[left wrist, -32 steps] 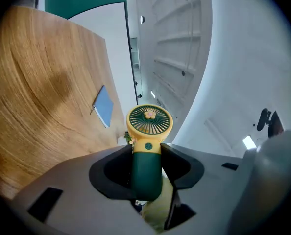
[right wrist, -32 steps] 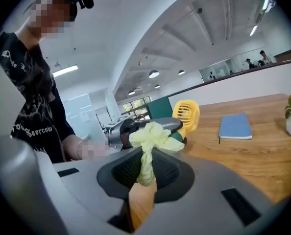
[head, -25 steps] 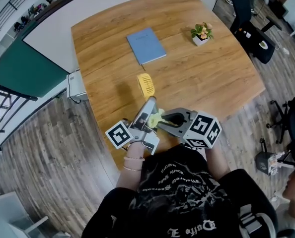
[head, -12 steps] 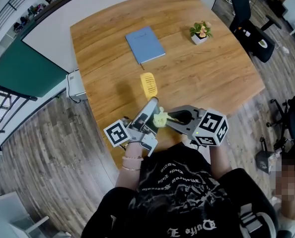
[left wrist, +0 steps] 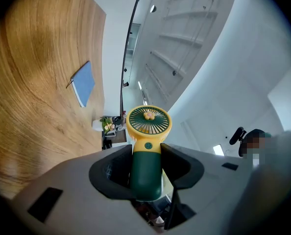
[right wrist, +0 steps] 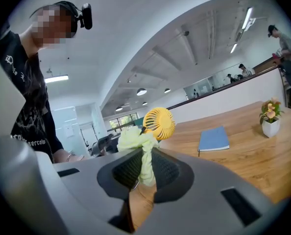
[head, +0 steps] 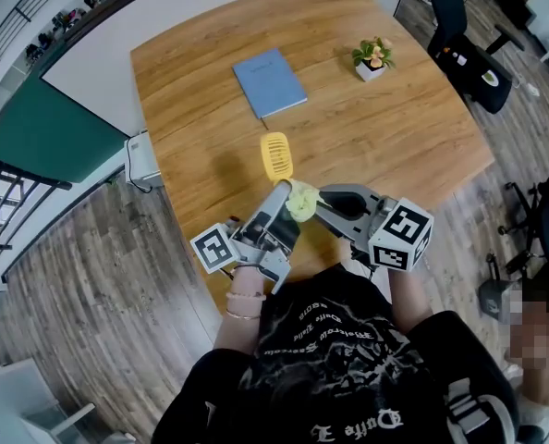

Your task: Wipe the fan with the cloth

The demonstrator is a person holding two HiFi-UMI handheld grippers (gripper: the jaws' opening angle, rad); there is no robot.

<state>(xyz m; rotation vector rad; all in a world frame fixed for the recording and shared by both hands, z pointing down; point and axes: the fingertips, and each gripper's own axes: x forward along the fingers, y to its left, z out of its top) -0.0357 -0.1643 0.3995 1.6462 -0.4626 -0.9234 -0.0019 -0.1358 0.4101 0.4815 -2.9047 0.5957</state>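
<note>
My left gripper (head: 282,192) is shut on the dark green handle of a small hand fan (left wrist: 146,173), held above the table's near edge. The fan's round yellow head (head: 275,156) sticks out past the jaws and shows its grille with a flower in the left gripper view. My right gripper (head: 316,202) is shut on a bunched pale yellow-green cloth (head: 300,202). In the right gripper view the cloth (right wrist: 141,148) sits just beside the fan's head (right wrist: 159,123). I cannot tell whether they touch.
On the wooden table (head: 385,146) lie a blue notebook (head: 270,81) and a small potted plant (head: 373,58) at the far side. A white box (head: 142,160) sits at the table's left edge. A black office chair (head: 464,44) stands at the far right.
The right gripper has lifted and carried the cloth up and forward, closer to the fan's head. The left gripper has stayed nearly in place and tilted the fan a little.
</note>
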